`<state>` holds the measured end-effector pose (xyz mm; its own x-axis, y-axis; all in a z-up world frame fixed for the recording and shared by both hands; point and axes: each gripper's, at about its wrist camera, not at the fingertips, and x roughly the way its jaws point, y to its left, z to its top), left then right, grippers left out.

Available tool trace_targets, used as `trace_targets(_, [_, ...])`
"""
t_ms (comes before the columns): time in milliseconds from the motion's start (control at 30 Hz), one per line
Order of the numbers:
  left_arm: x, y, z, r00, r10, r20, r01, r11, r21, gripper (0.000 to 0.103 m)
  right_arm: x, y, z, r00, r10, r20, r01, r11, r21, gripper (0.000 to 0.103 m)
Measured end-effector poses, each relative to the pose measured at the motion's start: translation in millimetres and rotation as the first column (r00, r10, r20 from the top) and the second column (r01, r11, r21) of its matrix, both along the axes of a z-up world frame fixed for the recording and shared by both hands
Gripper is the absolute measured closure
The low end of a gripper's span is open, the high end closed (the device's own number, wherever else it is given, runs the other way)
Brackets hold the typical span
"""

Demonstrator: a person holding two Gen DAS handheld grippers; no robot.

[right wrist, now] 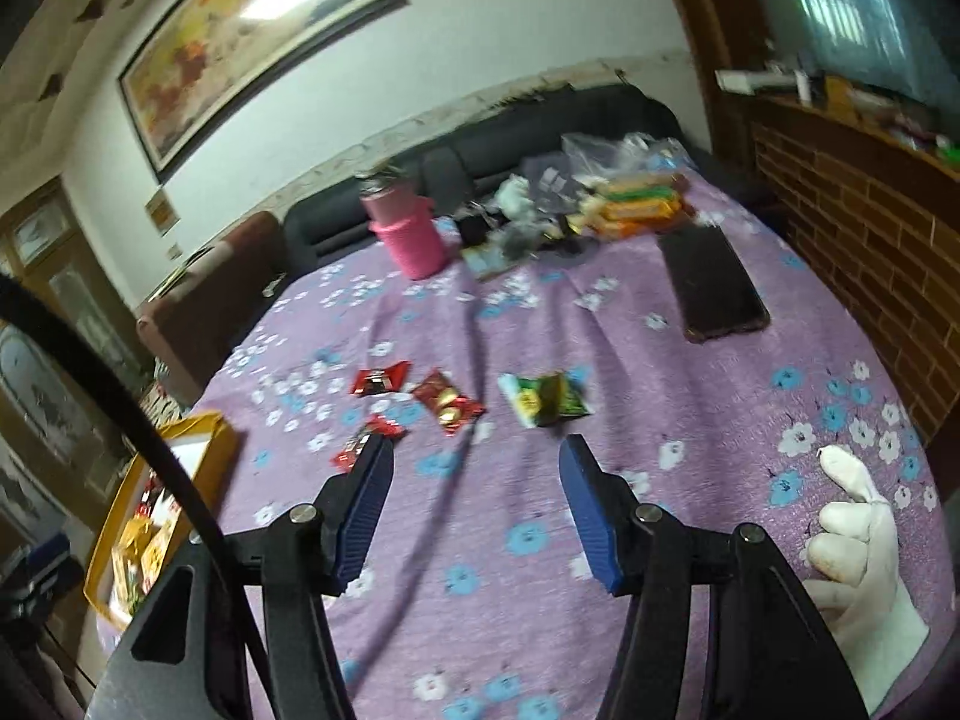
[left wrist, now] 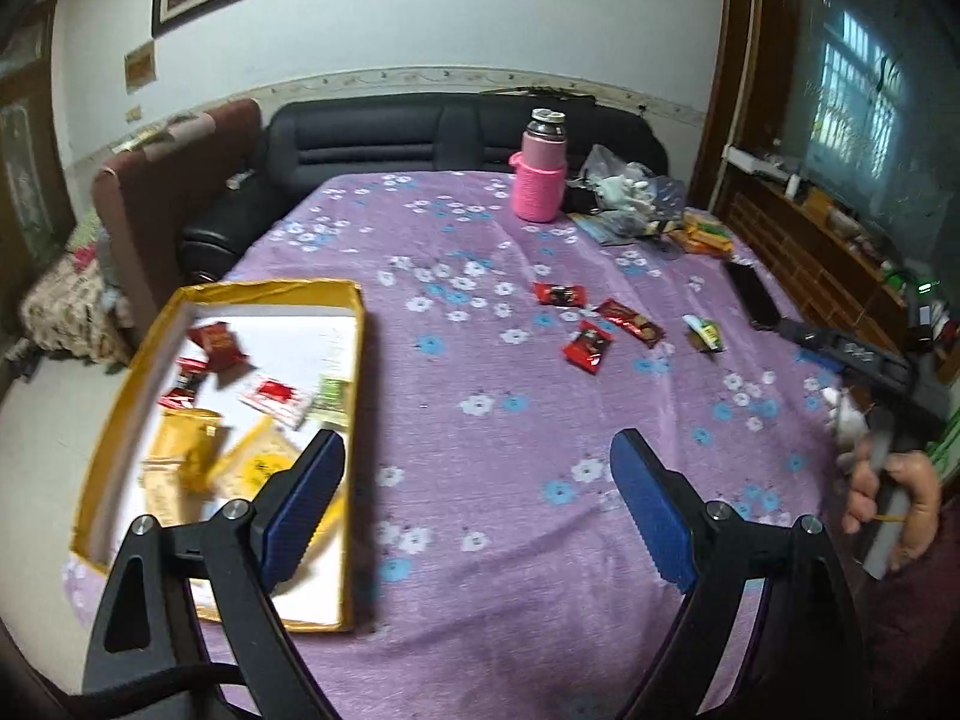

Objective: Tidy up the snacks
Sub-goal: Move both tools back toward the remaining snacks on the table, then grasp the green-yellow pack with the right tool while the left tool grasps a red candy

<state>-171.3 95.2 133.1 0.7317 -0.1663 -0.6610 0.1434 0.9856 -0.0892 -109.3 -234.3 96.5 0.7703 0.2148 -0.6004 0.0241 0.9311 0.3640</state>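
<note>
A yellow box (left wrist: 354,360) lies at the table's left and holds several red, yellow and green snack packets. My left gripper (left wrist: 477,441) hovers open and empty over the purple cloth, its left finger above the box's right edge. Three red packets (left wrist: 561,294) (left wrist: 630,319) (left wrist: 589,347) and a green-and-white packet (left wrist: 705,333) lie loose mid-table. In the right wrist view my right gripper (right wrist: 477,456) stands open with nothing between its fingers, just short of the green packet (right wrist: 543,399) and the red packets (right wrist: 447,402) (right wrist: 381,381) (right wrist: 366,447). The box rim (right wrist: 210,423) shows far left.
A pink bottle (left wrist: 538,180), a pile of plastic bags (left wrist: 630,192) and stacked snack bars (right wrist: 636,204) crowd the far side. A black phone (right wrist: 714,282) lies at the right. A dark sofa (left wrist: 420,132) stands behind the table. A gloved hand (right wrist: 858,546) rests at the right edge.
</note>
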Motion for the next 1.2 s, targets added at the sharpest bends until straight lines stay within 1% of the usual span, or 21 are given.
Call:
trace_targets(100, [3.7, -2.2, -3.3, 0.999, -0.032, 0.005, 0.032, 0.999, -0.022, 0.013, 17.4, -10.1, -13.2, 0.999, -0.012, -0.047, 0.013, 1.0, 0.022, 0.045])
trace_targets(233, [10.3, -7.2, -9.8, 0.998, -0.064, -0.005, 0.064, 0.998, -0.024, 0.013, 46.9, -12.4, -28.5, 0.994, -0.035, -0.099, 0.036, 0.999, 0.005, 0.045])
trace_targets(333, [18.6, -8.6, -14.8, 0.997, -0.074, -0.029, 0.074, 0.997, -0.031, 0.013, 66.4, -11.5, -36.2, 0.992, -0.045, -0.116, 0.045, 0.999, -0.006, 0.045])
trace_targets(433, [32.1, -10.4, -18.6, 0.995, -0.084, -0.057, 0.08, 0.995, -0.056, 0.012, 82.5, -8.0, -42.9, 0.991, -0.052, -0.123, 0.052, 0.999, -0.007, 0.045])
trace_targets(533, [53.1, -16.3, -22.2, 0.992, -0.098, -0.077, 0.093, 0.993, -0.077, 0.012, 94.7, -3.0, -48.5, 0.99, -0.064, -0.125, 0.061, 0.998, -0.022, 0.045])
trace_targets(600, [69.9, -23.8, -27.0, 0.988, -0.117, -0.1, 0.11, 0.991, -0.077, 0.012, 102.6, 1.1, -53.4, 0.988, -0.073, -0.134, 0.067, 0.997, -0.05, 0.045])
trace_targets(733, [99.6, -45.3, -35.1, 0.981, -0.156, -0.119, 0.153, 0.988, -0.033, 0.012, 111.7, 6.0, -63.1, 0.987, -0.071, -0.143, 0.059, 0.994, -0.087, 0.045])
trace_targets(867, [131.6, -74.0, -51.0, 0.963, -0.215, -0.161, 0.214, 0.977, -0.019, 0.012, 115.3, 8.3, -72.5, 0.985, -0.041, -0.165, 0.024, 0.995, -0.099, 0.045])
trace_targets(933, [145.6, -86.7, -60.8, 0.956, -0.229, -0.185, 0.234, 0.972, 0.005, 0.012, 115.4, 8.6, -73.1, 0.985, -0.034, -0.166, 0.016, 0.994, -0.109, 0.045])
trace_targets(967, [153.1, -96.2, -66.7, 0.951, -0.238, -0.195, 0.248, 0.968, 0.028, 0.012, 115.8, 8.5, -73.4, 0.985, -0.032, -0.168, 0.014, 0.994, -0.108, 0.048])
trace_targets(1000, [158.5, -101.1, -70.1, 0.95, -0.242, -0.199, 0.256, 0.965, 0.048, 0.012, 115.7, 8.0, -73.9, 0.985, -0.029, -0.17, 0.011, 0.994, -0.106, 0.057])
trace_targets(1067, [171.5, -113.4, -78.4, 0.946, -0.249, -0.207, 0.271, 0.959, 0.085, 0.012, 115.3, 5.5, -73.3, 0.985, -0.038, -0.168, 0.019, 0.994, -0.11, 0.065])
trace_targets(1200, [193.9, -126.9, -90.9, 0.938, -0.261, -0.228, 0.291, 0.95, 0.109, 0.012, 114.8, -4.4, -73.1, 0.985, -0.036, -0.17, 0.03, 0.999, -0.039, 0.067])
